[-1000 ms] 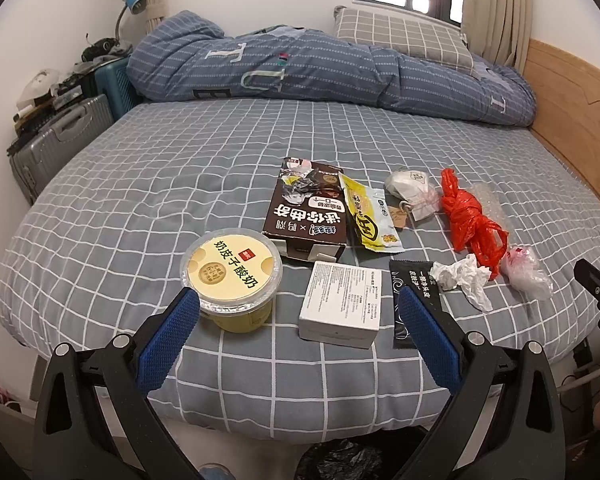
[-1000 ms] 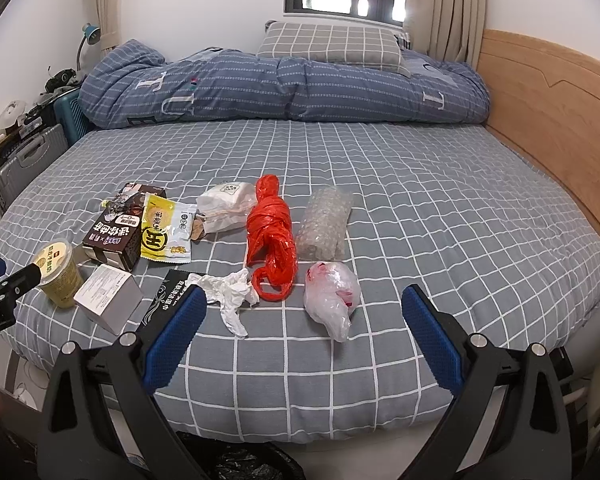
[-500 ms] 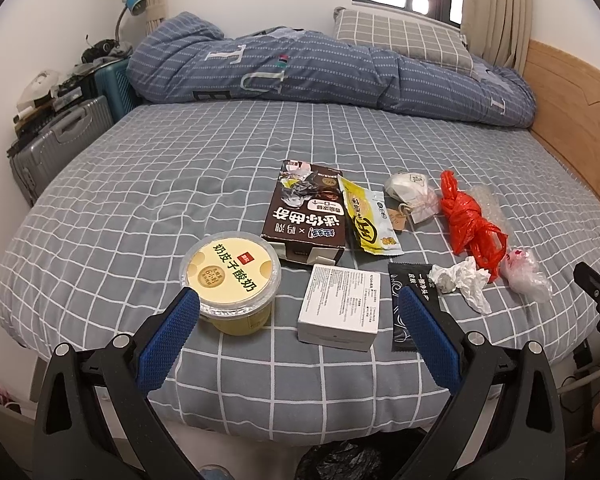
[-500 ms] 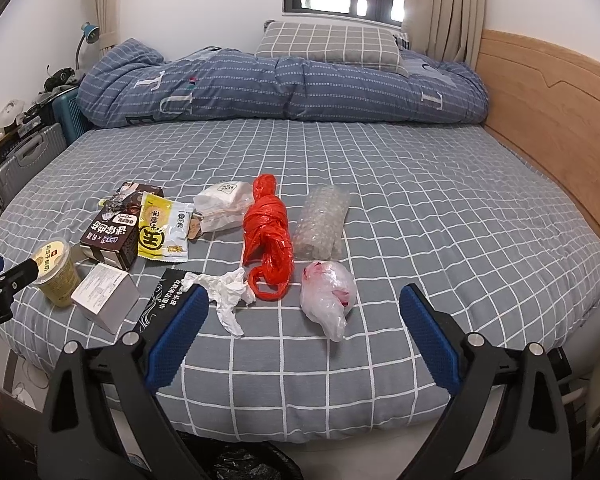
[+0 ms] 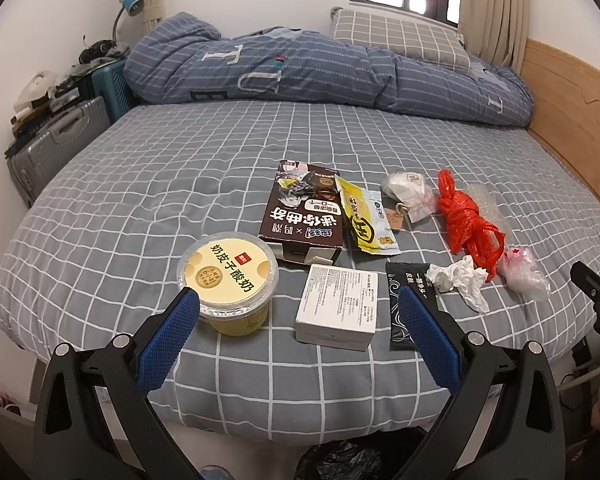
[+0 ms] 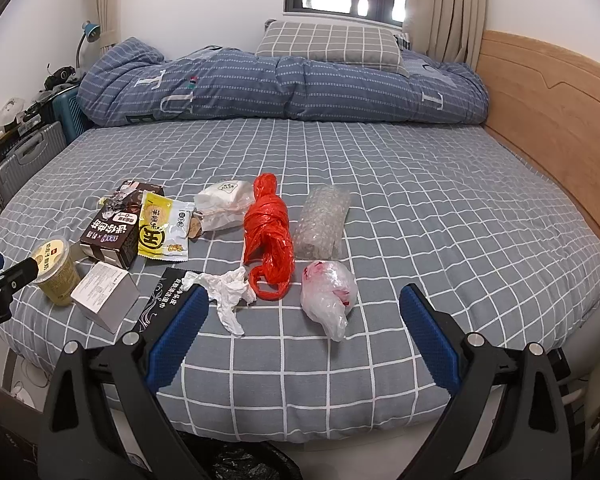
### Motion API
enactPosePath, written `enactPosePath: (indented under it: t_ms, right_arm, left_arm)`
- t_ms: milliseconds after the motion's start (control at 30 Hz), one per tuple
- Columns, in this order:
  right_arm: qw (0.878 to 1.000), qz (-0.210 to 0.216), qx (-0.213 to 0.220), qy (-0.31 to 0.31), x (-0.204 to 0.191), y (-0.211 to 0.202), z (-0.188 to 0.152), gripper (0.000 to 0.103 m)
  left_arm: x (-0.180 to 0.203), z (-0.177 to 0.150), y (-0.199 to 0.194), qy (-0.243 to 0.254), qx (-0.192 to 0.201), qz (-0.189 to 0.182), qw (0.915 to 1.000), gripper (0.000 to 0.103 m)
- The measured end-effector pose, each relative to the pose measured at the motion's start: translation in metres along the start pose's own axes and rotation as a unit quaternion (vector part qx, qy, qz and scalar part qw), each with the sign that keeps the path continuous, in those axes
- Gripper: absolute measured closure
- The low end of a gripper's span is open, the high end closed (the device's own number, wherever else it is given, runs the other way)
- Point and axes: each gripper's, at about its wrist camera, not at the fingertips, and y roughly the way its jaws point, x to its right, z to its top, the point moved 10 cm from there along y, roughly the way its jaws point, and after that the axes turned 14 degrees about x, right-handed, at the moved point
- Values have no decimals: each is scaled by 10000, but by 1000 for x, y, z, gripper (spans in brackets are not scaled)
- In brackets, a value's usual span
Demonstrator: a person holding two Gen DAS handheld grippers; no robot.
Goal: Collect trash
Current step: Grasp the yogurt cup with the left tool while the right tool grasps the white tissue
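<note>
Trash lies near the bed's front edge. A yellow yogurt cup (image 5: 229,280) sits just beyond my open left gripper (image 5: 298,312), with a white box (image 5: 337,307) between its fingers' line. Behind lie a brown snack box (image 5: 304,210), a yellow wrapper (image 5: 364,218) and a black sachet (image 5: 403,304). My right gripper (image 6: 302,310) is open and empty, with a clear plastic bag (image 6: 330,290) just ahead of it. A crumpled tissue (image 6: 226,288), a red plastic bag (image 6: 269,236), bubble wrap (image 6: 322,220) and a white pouch (image 6: 222,204) lie beyond.
A folded blue duvet (image 6: 284,84) and checked pillow (image 6: 332,42) fill the bed's far end. A wooden headboard (image 6: 548,120) runs along the right. Suitcases (image 5: 52,140) stand left of the bed. A black bin bag (image 6: 236,464) sits on the floor below the bed edge.
Both grippers have drifted slightly closer to the bed; the trash has shifted a little in view. Nothing was taken hold of.
</note>
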Motion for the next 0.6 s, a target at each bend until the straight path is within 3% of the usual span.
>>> enactPosePath:
  t_ms: [300, 600]
  right_arm:
    - [9998, 177, -68, -67, -18, 9, -3, 11]
    - [9973, 500, -443, -295, -65, 54, -20, 12]
  left_arm:
    - [-12, -5, 9, -13, -96, 74, 9999, 6]
    - [-45, -20, 45, -149, -401, 300, 9986, 6]
